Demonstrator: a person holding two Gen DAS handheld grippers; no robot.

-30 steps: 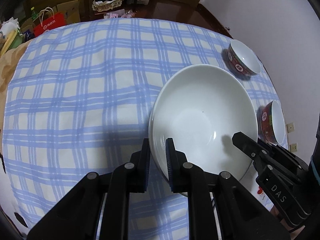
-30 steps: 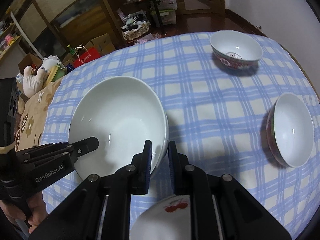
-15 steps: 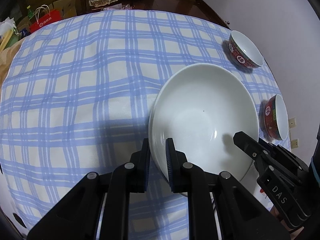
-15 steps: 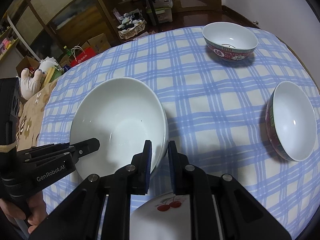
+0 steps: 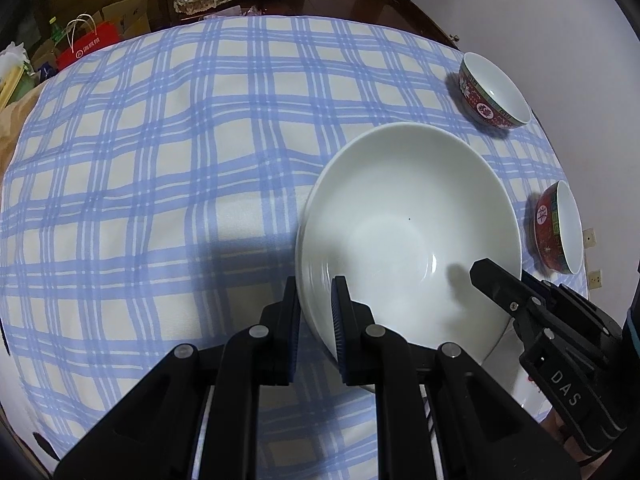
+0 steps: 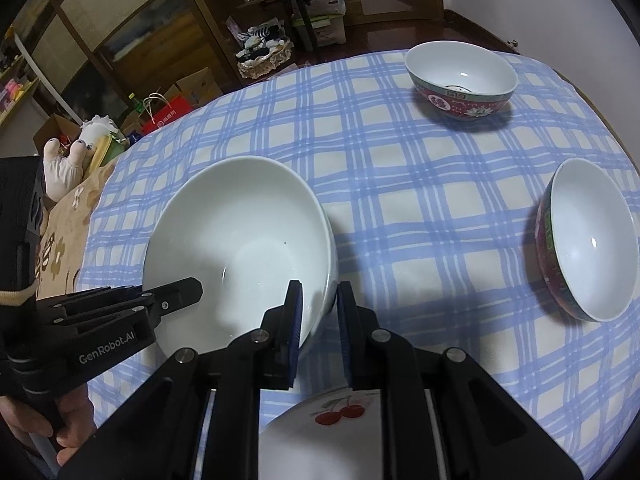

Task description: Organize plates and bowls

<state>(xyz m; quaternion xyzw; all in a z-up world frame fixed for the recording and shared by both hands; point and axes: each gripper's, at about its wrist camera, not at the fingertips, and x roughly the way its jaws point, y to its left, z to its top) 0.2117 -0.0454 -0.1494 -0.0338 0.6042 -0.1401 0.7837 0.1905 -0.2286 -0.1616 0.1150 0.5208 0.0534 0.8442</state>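
Note:
A large white bowl [image 5: 408, 232] [image 6: 240, 240] hangs a little above the blue checked tablecloth [image 5: 160, 160], held by both grippers. My left gripper [image 5: 316, 308] is shut on its near left rim. My right gripper [image 6: 319, 308] is shut on its right rim. Two red patterned bowls with white insides stand on the cloth: one far right [image 5: 494, 94] [image 6: 462, 80], one nearer right [image 5: 558, 228] [image 6: 586, 240]. A white plate with red cherries [image 6: 340, 432] lies below my right gripper, partly hidden by it.
The table is round and its edge curves close behind the red bowls, next to a white wall [image 5: 540, 12]. Beyond the far edge are wooden shelves [image 6: 140, 28], boxes and a red bag [image 5: 86, 42] on the floor.
Both grippers still hold the white bowl. The views have shifted slightly, with the red bowls and the cloth sliding a little in frame as the bowl is carried.

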